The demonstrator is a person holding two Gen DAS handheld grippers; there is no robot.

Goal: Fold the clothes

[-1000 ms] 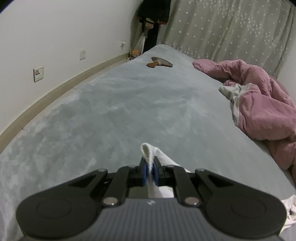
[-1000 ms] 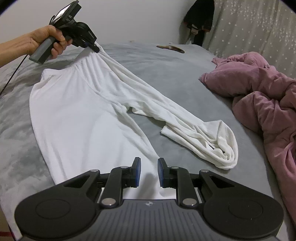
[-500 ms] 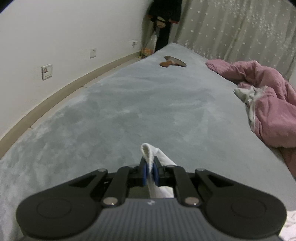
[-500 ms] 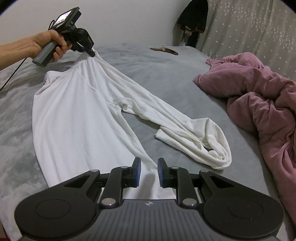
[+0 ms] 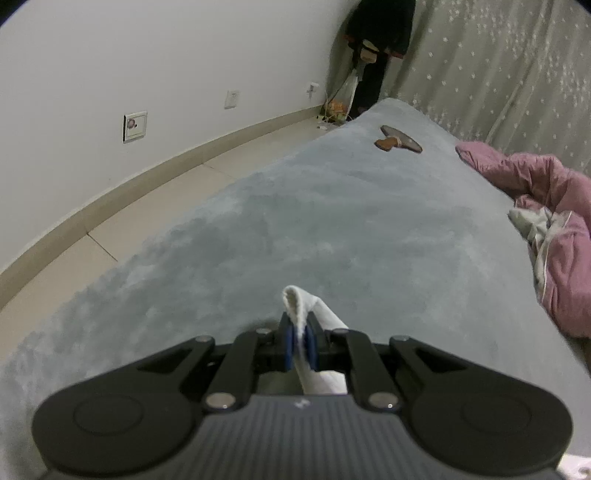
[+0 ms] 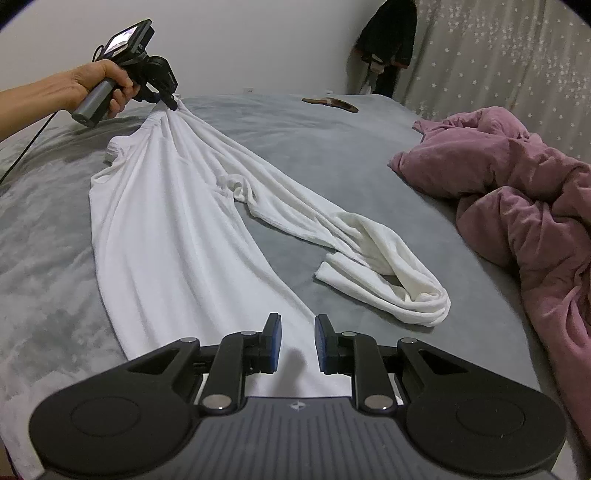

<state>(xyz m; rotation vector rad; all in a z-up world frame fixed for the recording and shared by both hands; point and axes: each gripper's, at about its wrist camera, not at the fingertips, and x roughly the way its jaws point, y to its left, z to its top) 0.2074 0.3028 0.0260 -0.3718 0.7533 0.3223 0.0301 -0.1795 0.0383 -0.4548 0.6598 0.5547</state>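
Surface: bed (image 6: 332,155) under a grey plush cover, nap mottled light and dark. Room: white wall (image 5: 147,55) with sockets, pale skirting, tiled floor at left; starred grey curtain (image 6: 498,55) at far right; dark garment (image 6: 388,33) hanging in the far corner.

On the bed: crumpled pink quilt (image 6: 517,192) at right, soft and thickly folded; a flat brown object (image 6: 330,104) at the far end, kind unclear.

White garment (image 6: 166,240): soft knit, long, spread from far left to near; its right leg or sleeve doubles back in a rumpled loop.

Left gripper (image 5: 300,341), held by a hand (image 6: 99,88): blue pads clamped on a white hem. Right gripper (image 6: 297,343): fingers apart, nothing pinched, over the garment's near end.

Change since a second ago: the far corner of the garment has been drawn further away and gathered into tighter pleats; the wall and floor fill more of the left view.
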